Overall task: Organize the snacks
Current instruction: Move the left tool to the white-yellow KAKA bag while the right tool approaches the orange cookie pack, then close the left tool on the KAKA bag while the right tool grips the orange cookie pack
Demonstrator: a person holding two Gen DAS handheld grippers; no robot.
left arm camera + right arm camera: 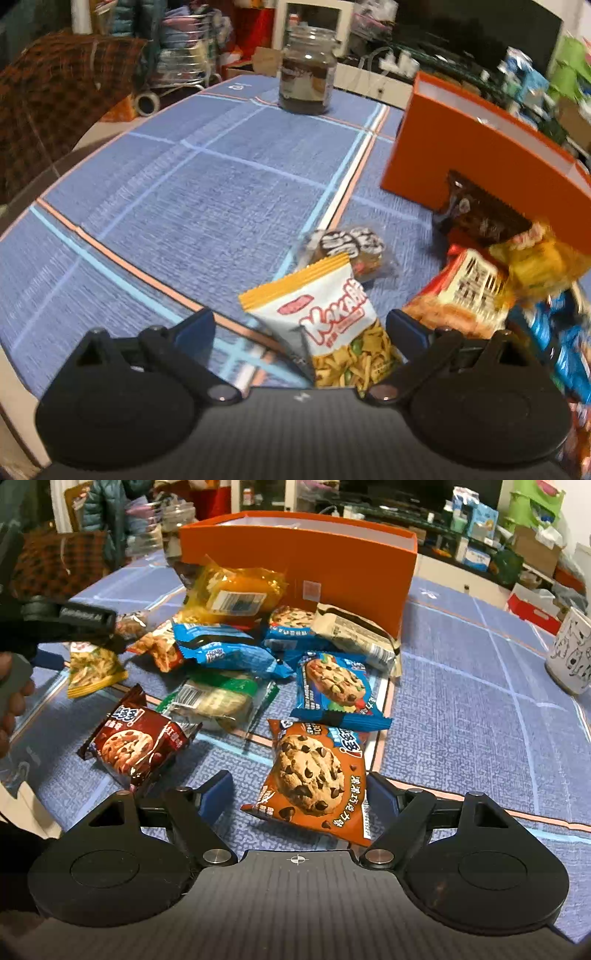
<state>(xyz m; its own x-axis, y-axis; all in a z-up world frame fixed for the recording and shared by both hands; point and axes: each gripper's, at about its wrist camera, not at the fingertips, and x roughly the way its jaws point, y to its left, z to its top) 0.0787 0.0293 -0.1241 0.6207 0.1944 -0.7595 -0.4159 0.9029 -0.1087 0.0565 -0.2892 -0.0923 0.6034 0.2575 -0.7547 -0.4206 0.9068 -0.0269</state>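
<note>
A white and yellow noodle-snack packet (325,321) stands tilted between the fingers of my left gripper (301,328). Those jaws are open, with a gap on the left side. The right wrist view shows the same packet (92,668) under the left gripper (70,635) at the far left. My right gripper (299,794) is open around an orange chocolate-chip cookie packet (314,779) lying on the blue tablecloth (480,720). Its left finger stands clear of the packet. An open orange box (295,554) stands behind the pile.
Several more packets lie in front of the box: a dark red cookie packet (133,746), blue cookie packets (336,686), a green-edged packet (218,698) and a yellow one (236,587). A glass jar (306,81) stands at the far end. A white mug (569,653) is at the right.
</note>
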